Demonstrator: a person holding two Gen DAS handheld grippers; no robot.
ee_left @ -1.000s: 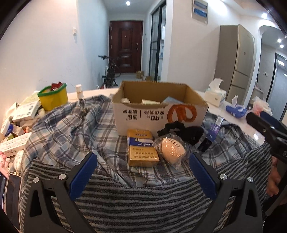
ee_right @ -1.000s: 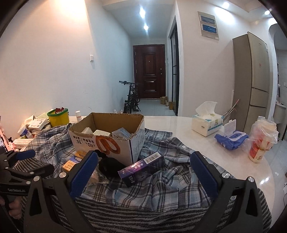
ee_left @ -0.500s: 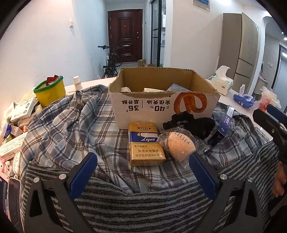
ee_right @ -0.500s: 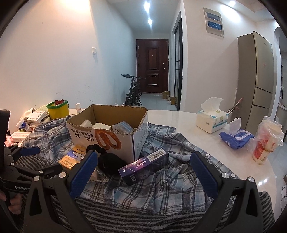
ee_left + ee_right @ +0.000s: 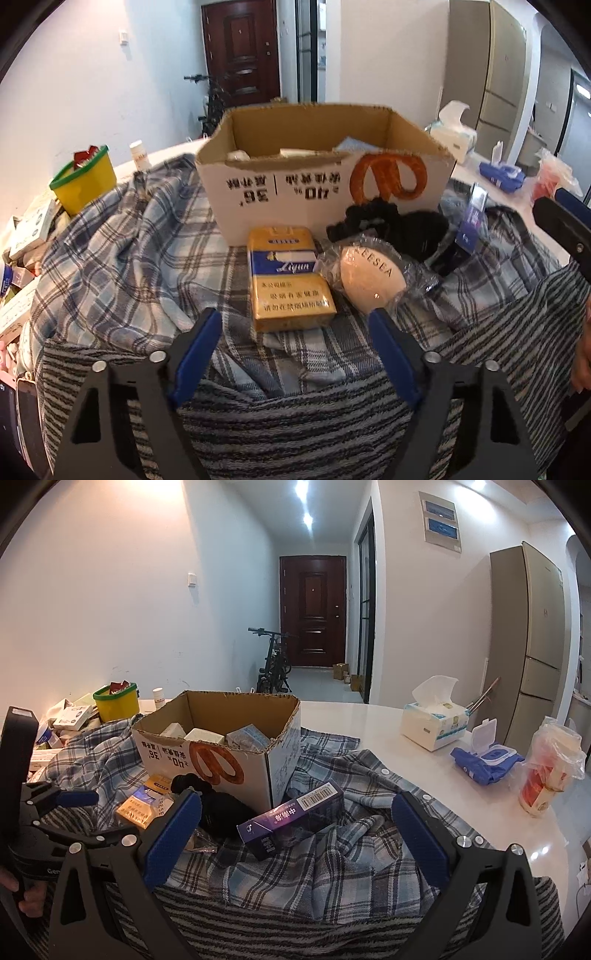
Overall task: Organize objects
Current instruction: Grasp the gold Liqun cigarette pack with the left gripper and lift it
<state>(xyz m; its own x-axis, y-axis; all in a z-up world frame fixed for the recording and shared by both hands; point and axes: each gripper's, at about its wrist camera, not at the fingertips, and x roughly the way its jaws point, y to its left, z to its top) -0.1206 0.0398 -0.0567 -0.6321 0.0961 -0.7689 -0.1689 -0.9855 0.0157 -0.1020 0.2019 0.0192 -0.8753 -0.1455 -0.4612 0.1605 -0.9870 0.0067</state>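
L gripper (image 5: 295,326), jaws just narrowing w/ nothing between, hovered near yellow cigarette pack (image 5: 290,277) lying on plaid shirt (image 5: 122,251) before cardboard box (image 5: 325,184); R gripper (image 5: 295,821) wide, empty

Ceiling spotlights (image 5: 304,520) light the room evenly and glare softly off the white counter (image 5: 373,725); the wall at left glows warm. Both fisheye views bend hard at the edges, with black corners. The left view is slightly blurred
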